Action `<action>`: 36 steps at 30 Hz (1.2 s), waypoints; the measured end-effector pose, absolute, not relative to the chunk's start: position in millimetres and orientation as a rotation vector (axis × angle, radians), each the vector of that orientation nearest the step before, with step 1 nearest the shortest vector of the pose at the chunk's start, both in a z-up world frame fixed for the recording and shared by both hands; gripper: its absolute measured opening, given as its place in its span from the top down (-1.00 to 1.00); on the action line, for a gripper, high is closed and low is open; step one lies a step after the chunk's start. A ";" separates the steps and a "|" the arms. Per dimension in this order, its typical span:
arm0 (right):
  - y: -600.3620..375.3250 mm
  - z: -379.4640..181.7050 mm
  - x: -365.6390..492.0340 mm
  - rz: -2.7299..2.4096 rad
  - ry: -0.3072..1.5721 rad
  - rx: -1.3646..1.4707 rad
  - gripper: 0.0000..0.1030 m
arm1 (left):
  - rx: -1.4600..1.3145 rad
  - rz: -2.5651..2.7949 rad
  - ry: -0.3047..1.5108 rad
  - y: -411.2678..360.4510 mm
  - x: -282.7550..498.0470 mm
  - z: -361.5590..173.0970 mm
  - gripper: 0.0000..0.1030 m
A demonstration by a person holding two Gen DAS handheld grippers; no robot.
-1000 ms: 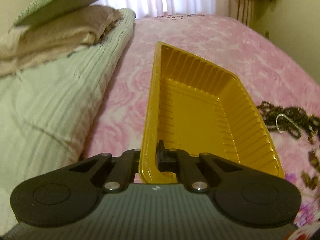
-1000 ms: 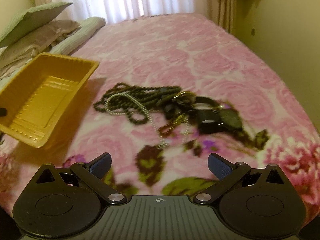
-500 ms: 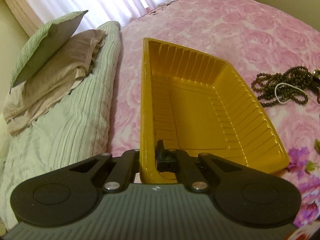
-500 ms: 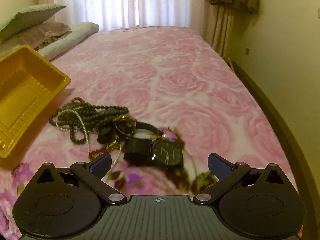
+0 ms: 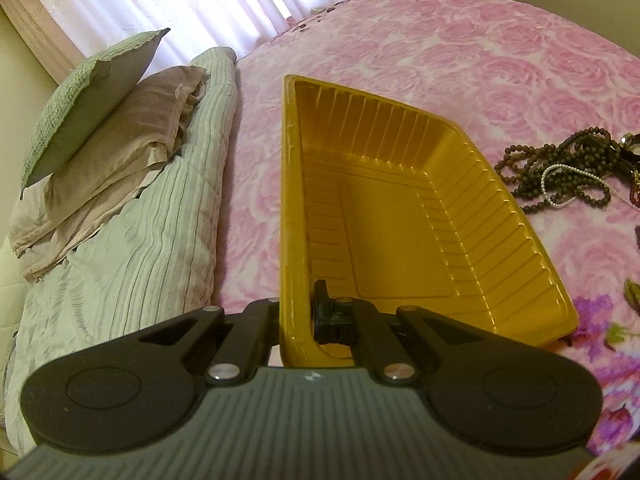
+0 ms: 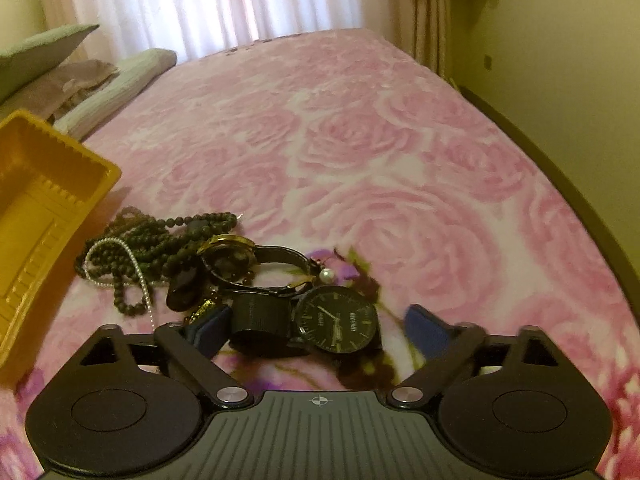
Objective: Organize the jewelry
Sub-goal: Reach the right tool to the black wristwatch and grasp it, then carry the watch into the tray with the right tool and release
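Bed: pink rose-print cover [image 6: 360, 152] fills both my views, with purple and green flowers printed on the part nearest me.
Left gripper [image 5: 296, 316]: I have it clenched on the near corner of the tray [image 5: 400, 216], one finger outside the wall, the other inside.
Tray: yellow ribbed plastic, nothing in it; it runs away from my left gripper over the cover, and its corner shows at the left edge of my right view [image 6: 44, 208].
Right gripper [image 6: 316, 328]: spread wide and holding nothing, low over the cover; the watch [image 6: 338, 318] sits between its blue pads [image 6: 212, 328], and I cannot tell whether either pad touches it.
Watch: black dial facing up, its mesh strap looped beside the left pad.
Second watch [image 6: 232, 252]: gold-rimmed with a dark strap, just behind the black one, a small pearl [image 6: 327, 276] near its strap.
Beads [image 6: 160, 236]: dark strands tangled with a thin pearl chain [image 6: 128, 256], left of the watches and just beside the tray; in my left view they lie to the tray's right [image 5: 560, 172].
Bedding: striped green quilt [image 5: 132, 248] left of the tray, with a beige pillow [image 5: 116, 148] and a green pillow [image 5: 96, 96] stacked on it.
Background: white curtains [image 6: 208, 0] over a bright window, yellow wall [image 6: 568, 40] on the right.
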State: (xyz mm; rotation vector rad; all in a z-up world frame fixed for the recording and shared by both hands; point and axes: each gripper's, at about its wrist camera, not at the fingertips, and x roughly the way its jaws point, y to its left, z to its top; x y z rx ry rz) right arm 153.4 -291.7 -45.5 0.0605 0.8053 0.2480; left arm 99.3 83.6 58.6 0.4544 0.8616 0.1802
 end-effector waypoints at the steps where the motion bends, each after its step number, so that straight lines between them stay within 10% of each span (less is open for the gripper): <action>1: -290.6 -44.9 151.2 0.260 0.798 0.054 -0.50 | 0.454 0.177 0.861 84.6 99.1 58.4 0.96; 36: -272.6 -36.7 125.9 0.193 0.703 -0.085 -0.11 | 0.431 0.156 0.849 89.6 98.0 57.9 0.96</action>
